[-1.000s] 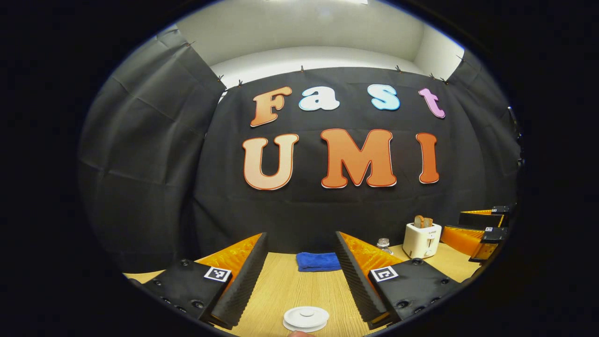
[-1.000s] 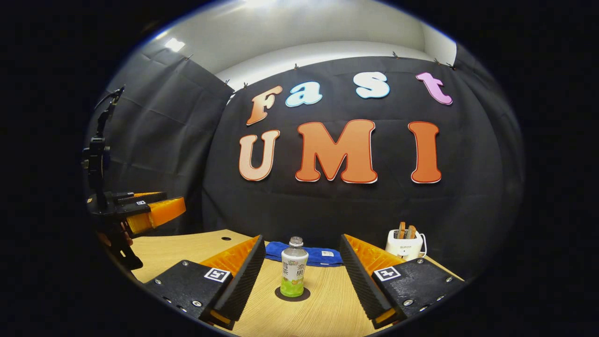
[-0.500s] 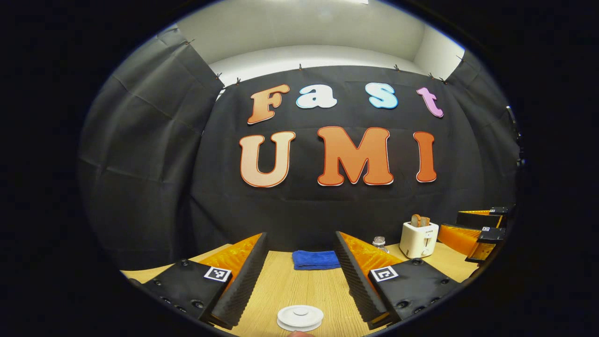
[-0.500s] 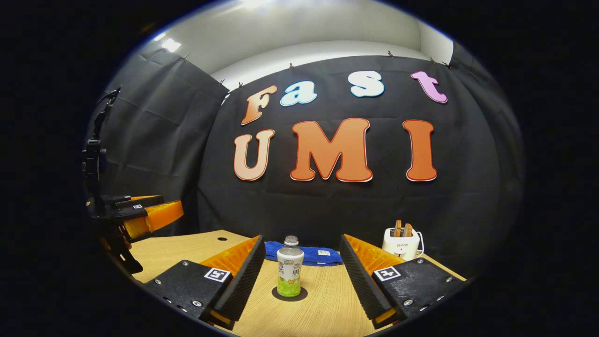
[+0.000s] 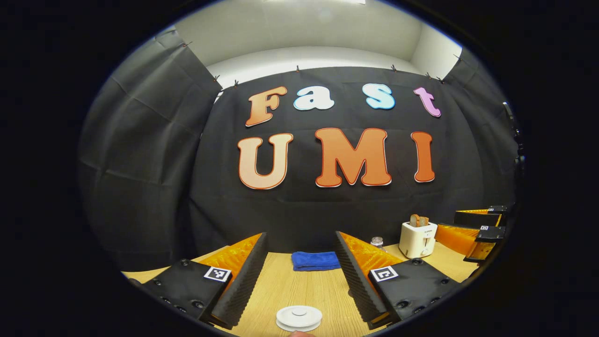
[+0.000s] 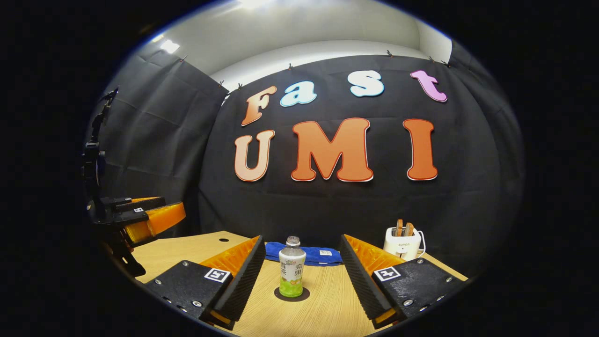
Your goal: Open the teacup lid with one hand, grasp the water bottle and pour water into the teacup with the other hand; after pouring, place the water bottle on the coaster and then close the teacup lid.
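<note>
Bottle (image 6: 292,273) upright on coaster (image 6: 292,295); white lid (image 5: 298,317) flat.

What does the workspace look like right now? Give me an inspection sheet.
Surface: light wooden table.
Job's things: white round teacup lid lies shut; clear capless water bottle stands upright on dark round coaster.
Clutter: folded blue cloth; white toaster holding bread.
Grippers: left gripper jaws open above lid; right gripper jaws open, bottle ahead between them, untouched.
Cables: white toaster cord.
Surroundings: black cloth wall.
</note>
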`<action>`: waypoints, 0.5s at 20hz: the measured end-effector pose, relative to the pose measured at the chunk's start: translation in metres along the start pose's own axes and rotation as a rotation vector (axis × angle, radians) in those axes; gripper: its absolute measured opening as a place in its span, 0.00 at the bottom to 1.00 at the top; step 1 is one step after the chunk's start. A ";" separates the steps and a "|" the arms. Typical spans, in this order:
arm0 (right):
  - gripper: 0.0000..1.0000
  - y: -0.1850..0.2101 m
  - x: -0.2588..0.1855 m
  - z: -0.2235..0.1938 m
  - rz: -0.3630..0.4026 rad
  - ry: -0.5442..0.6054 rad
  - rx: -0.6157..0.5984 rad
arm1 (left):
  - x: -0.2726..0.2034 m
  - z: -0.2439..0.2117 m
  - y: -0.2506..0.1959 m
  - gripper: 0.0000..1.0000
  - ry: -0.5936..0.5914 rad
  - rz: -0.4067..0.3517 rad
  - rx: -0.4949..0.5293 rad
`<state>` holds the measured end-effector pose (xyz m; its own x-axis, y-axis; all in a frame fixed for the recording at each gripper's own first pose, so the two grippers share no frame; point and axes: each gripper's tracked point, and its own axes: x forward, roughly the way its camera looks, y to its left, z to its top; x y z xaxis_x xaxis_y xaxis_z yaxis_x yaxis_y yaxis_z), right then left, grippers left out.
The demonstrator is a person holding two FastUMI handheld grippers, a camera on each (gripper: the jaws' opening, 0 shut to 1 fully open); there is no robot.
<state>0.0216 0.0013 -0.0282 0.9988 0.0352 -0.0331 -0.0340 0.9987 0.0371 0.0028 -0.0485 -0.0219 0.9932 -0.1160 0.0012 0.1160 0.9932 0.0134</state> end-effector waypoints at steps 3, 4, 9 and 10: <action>0.95 0.000 0.001 0.000 -0.002 -0.002 -0.001 | 0.000 0.001 0.002 0.93 -0.005 0.007 0.006; 0.95 0.001 0.000 0.002 0.000 -0.004 -0.001 | 0.000 0.000 0.002 0.94 -0.003 0.006 0.007; 0.95 0.003 0.001 0.002 0.005 -0.001 -0.001 | -0.001 0.000 0.004 0.94 -0.005 0.007 0.012; 0.95 0.003 0.001 0.002 0.005 0.000 -0.001 | 0.000 0.001 0.005 0.94 -0.006 0.009 0.013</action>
<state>0.0229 0.0041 -0.0263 0.9986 0.0403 -0.0330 -0.0391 0.9986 0.0358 0.0030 -0.0436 -0.0206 0.9943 -0.1068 0.0077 0.1065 0.9940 0.0262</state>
